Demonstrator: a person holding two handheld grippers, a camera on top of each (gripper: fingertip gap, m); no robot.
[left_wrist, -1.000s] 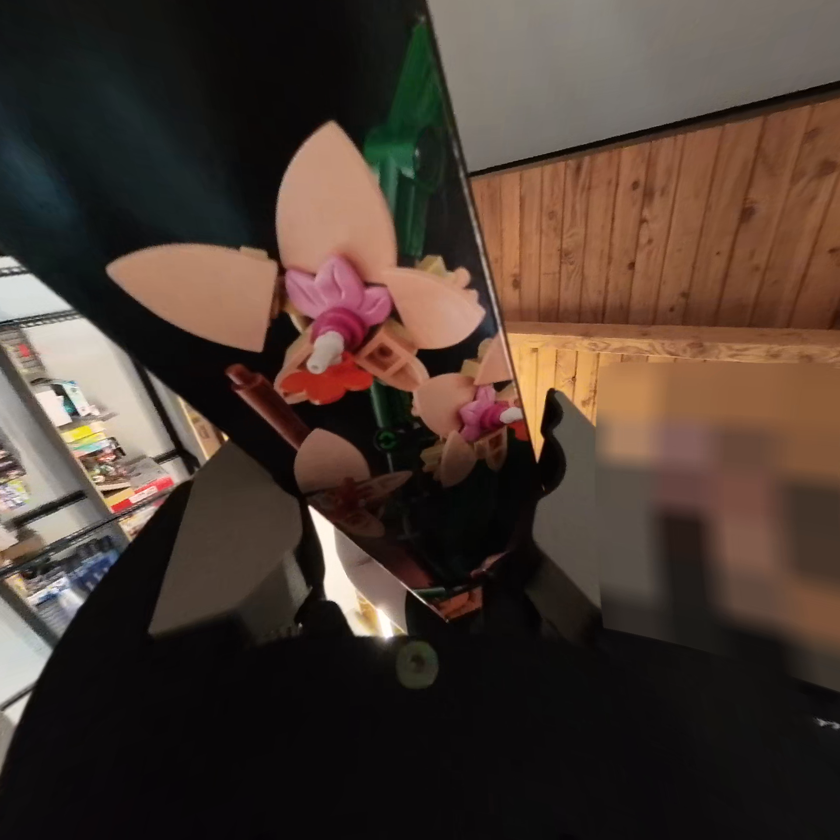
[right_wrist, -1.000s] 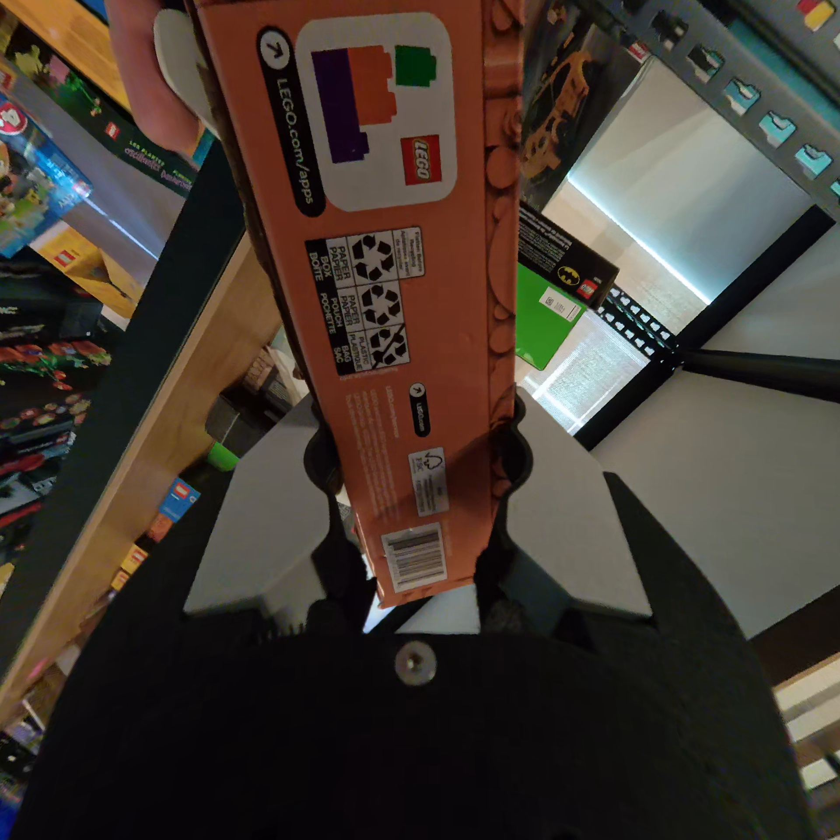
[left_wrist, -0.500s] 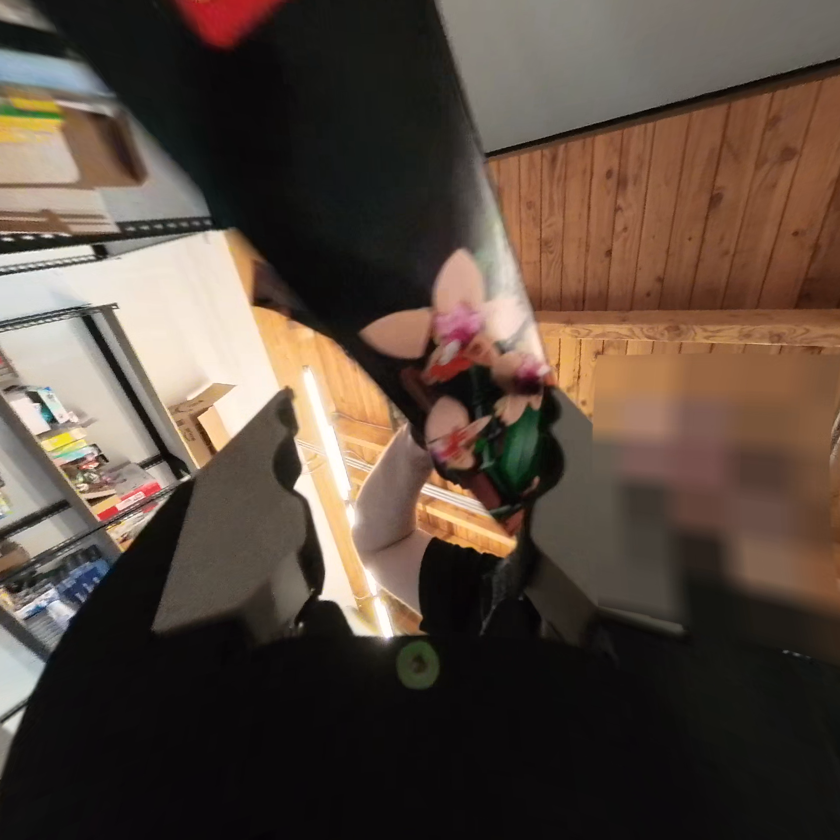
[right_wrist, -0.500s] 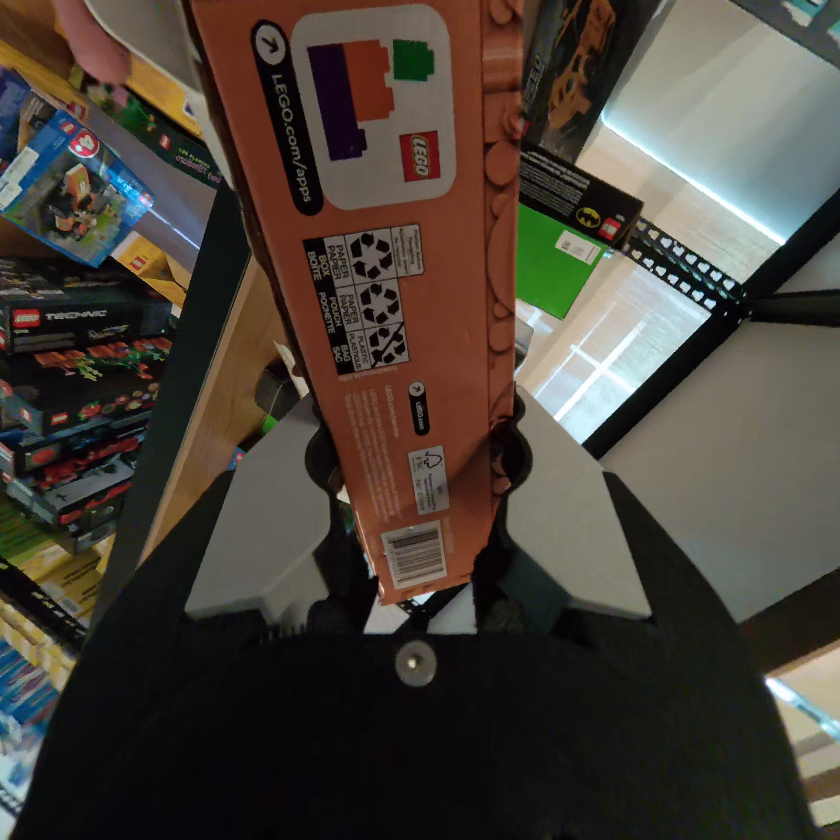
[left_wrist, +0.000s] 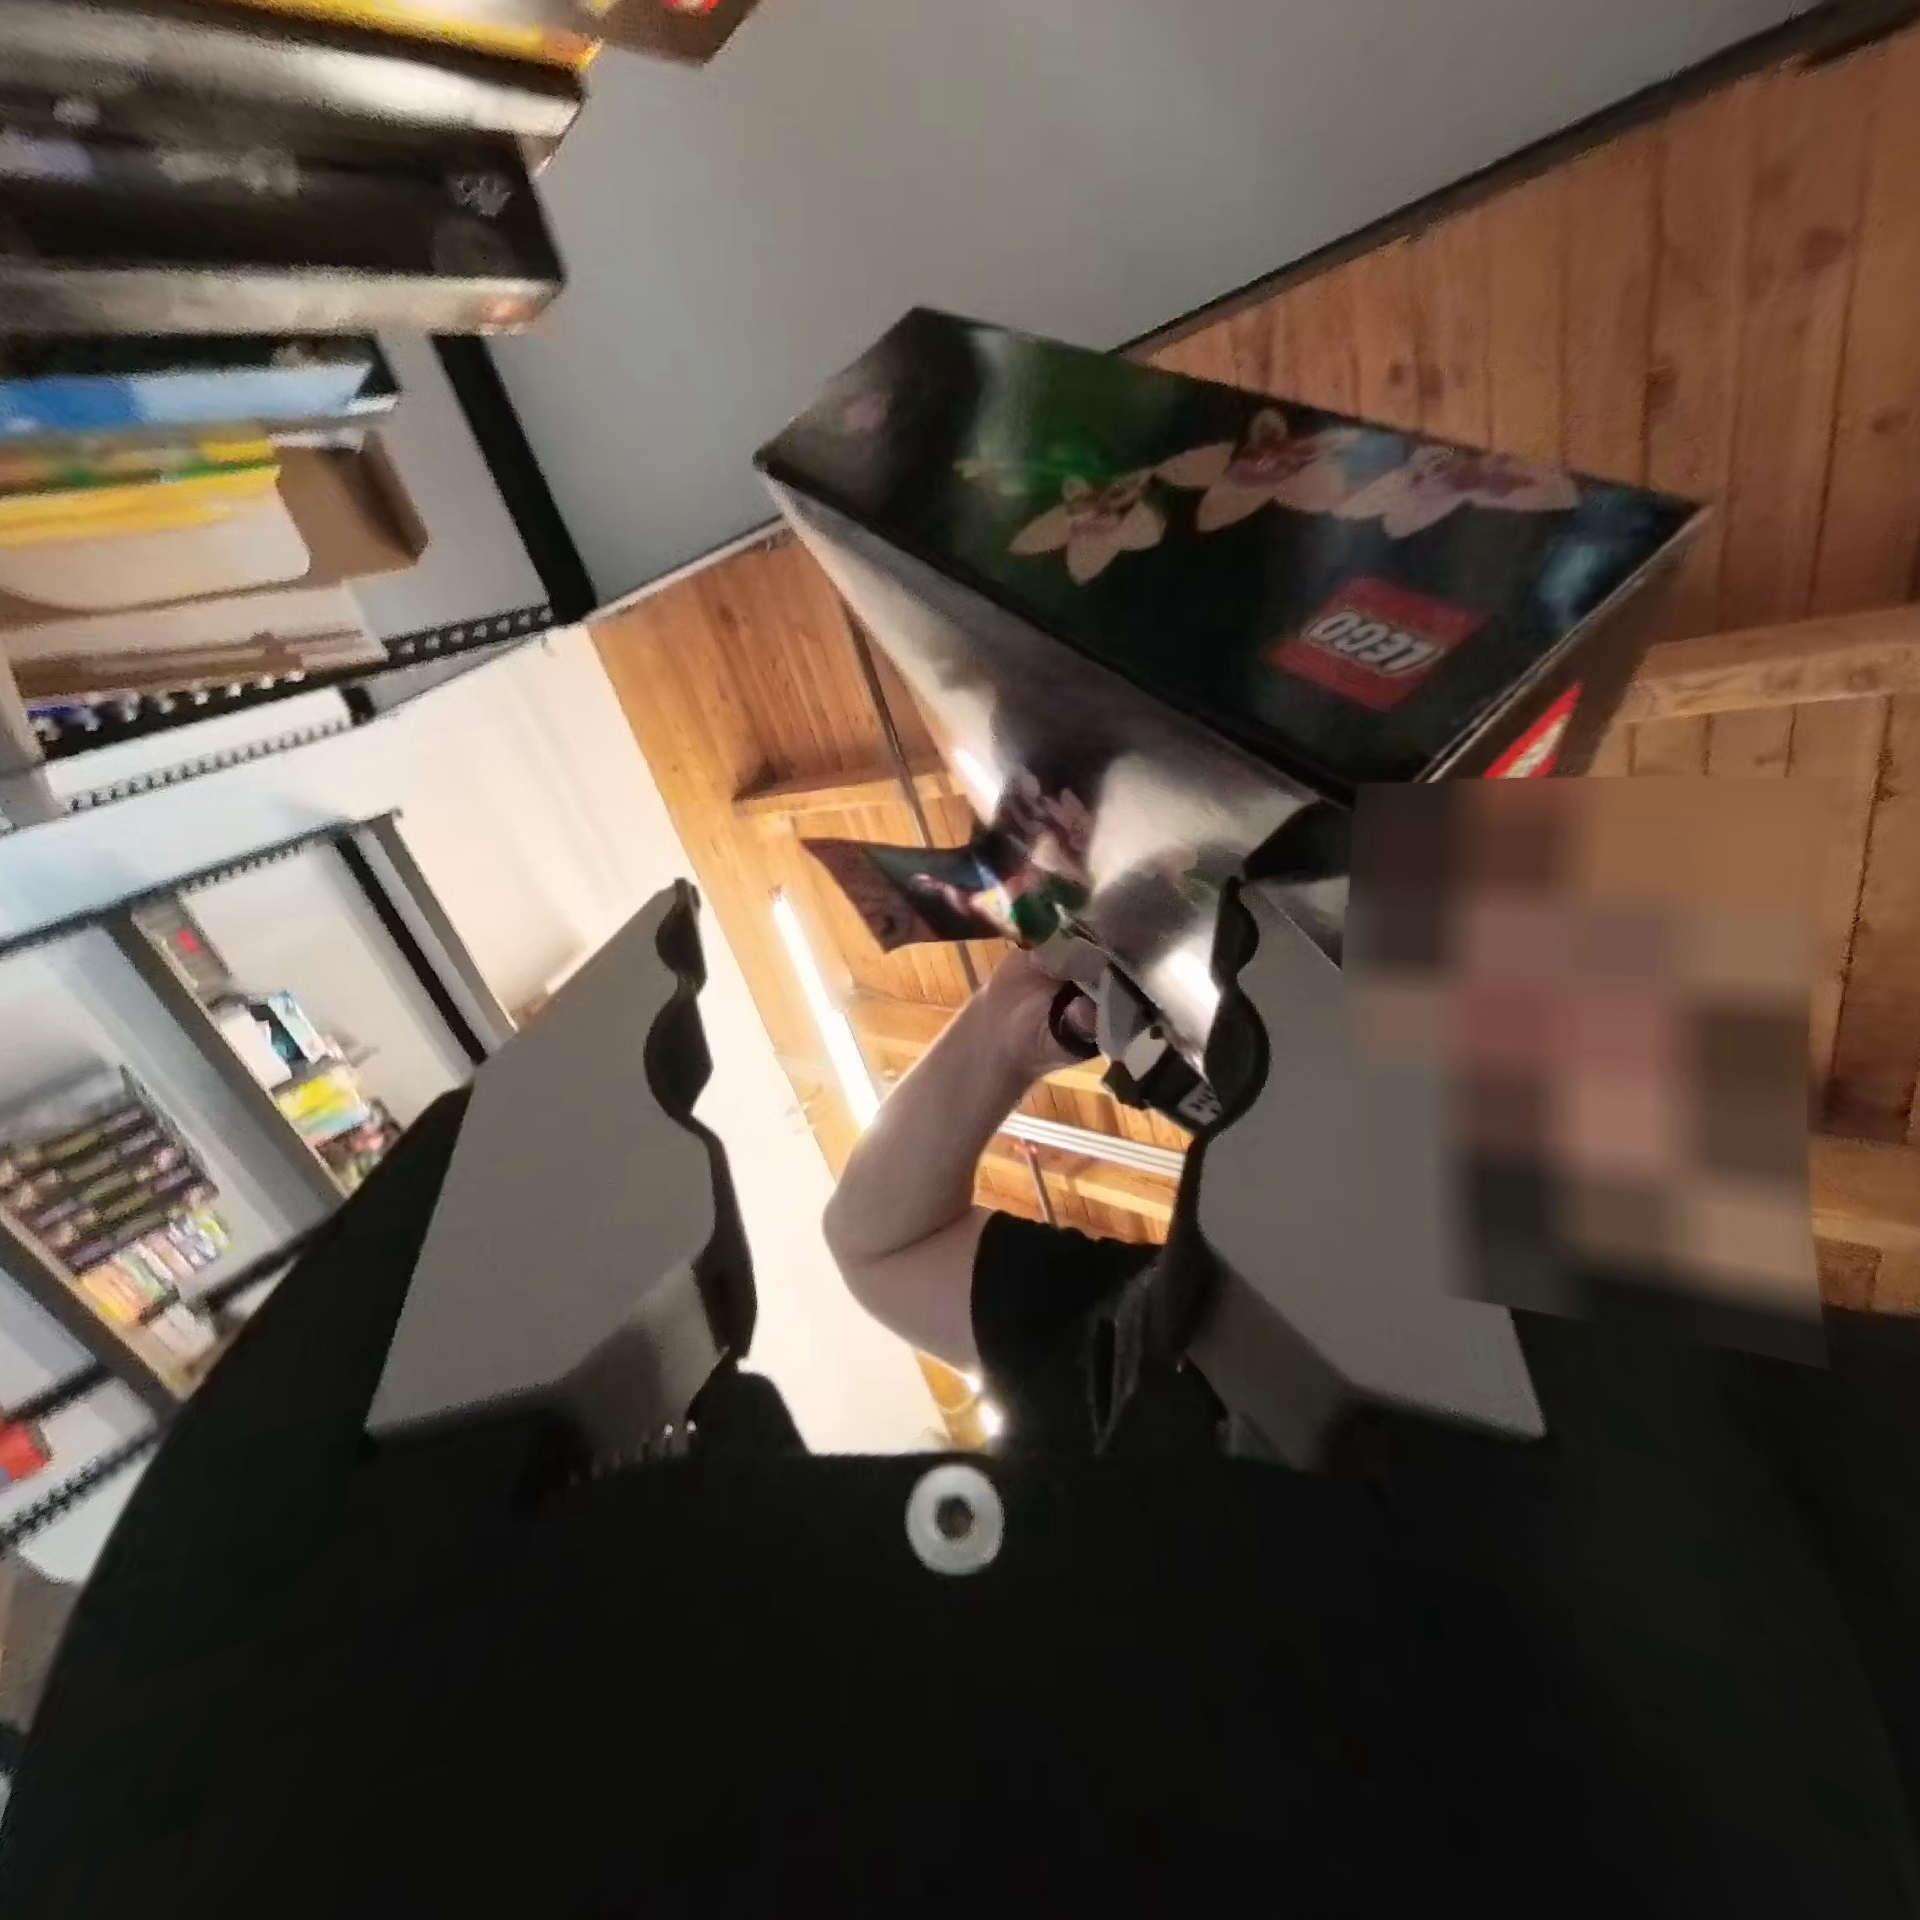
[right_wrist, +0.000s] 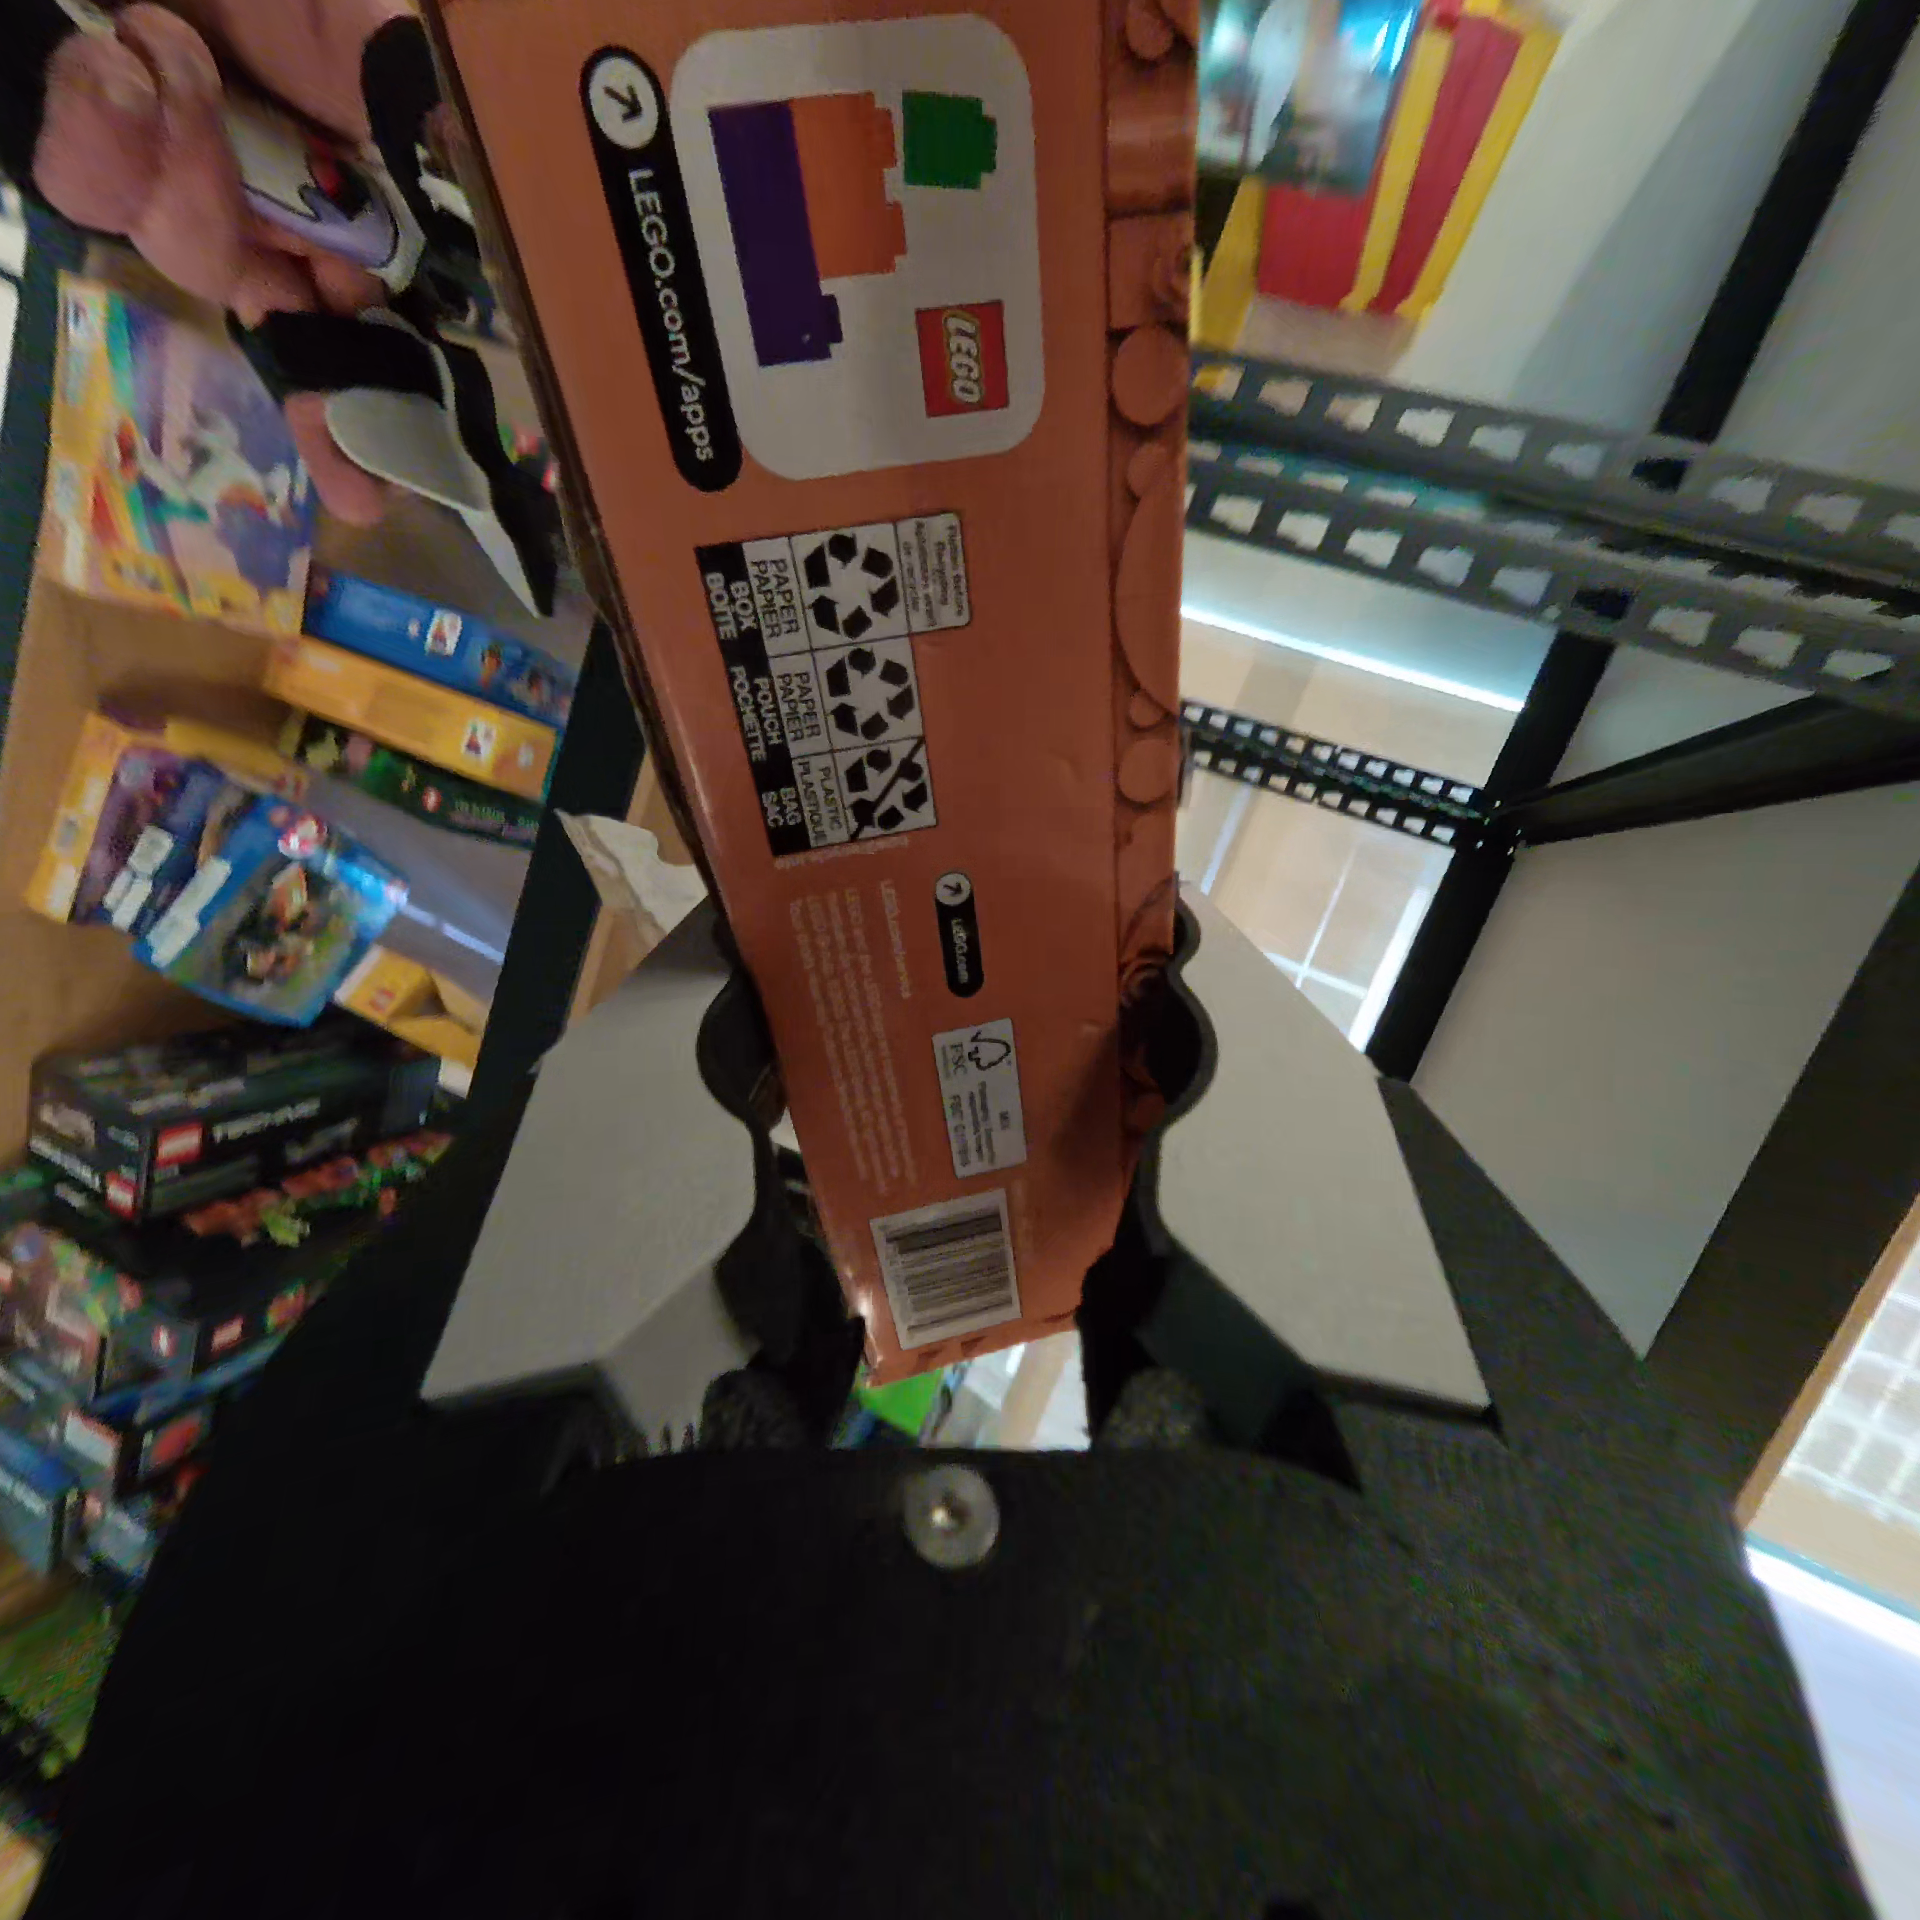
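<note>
1. Your right gripper (right_wrist: 951, 1039) pinches the toy box (right_wrist: 914, 644): both pads press on its two long sides, with the box's terracotta-coloured narrow face turned to the camera and its near end reaching back between the fingers.
2. Seen from your left gripper (left_wrist: 956, 997), the same toy box (left_wrist: 1226, 582) shows black faces printed with pale flowers. It rises just beyond that gripper's right fingertip.
3. Your left gripper's jaws stand wide apart with nothing between them. Whether its right finger (left_wrist: 1242, 997) touches the box cannot be told through the blur.
4. Below the box in the left view, your right hand (left_wrist: 1023, 1023) grips the other tool's handle.
5. To the left of the box in the right view, your left hand (right_wrist: 197, 197) holds the left gripper just beside the box's far end; its finger (right_wrist: 436, 468) lies close along the box, and contact cannot be told.
6. Left of the box stand shelves of boxed toys (right_wrist: 208, 831); right of it, a dark metal rack (right_wrist: 1558, 540). Behind the box in the left view is a wooden plank wall (left_wrist: 1714, 312).
</note>
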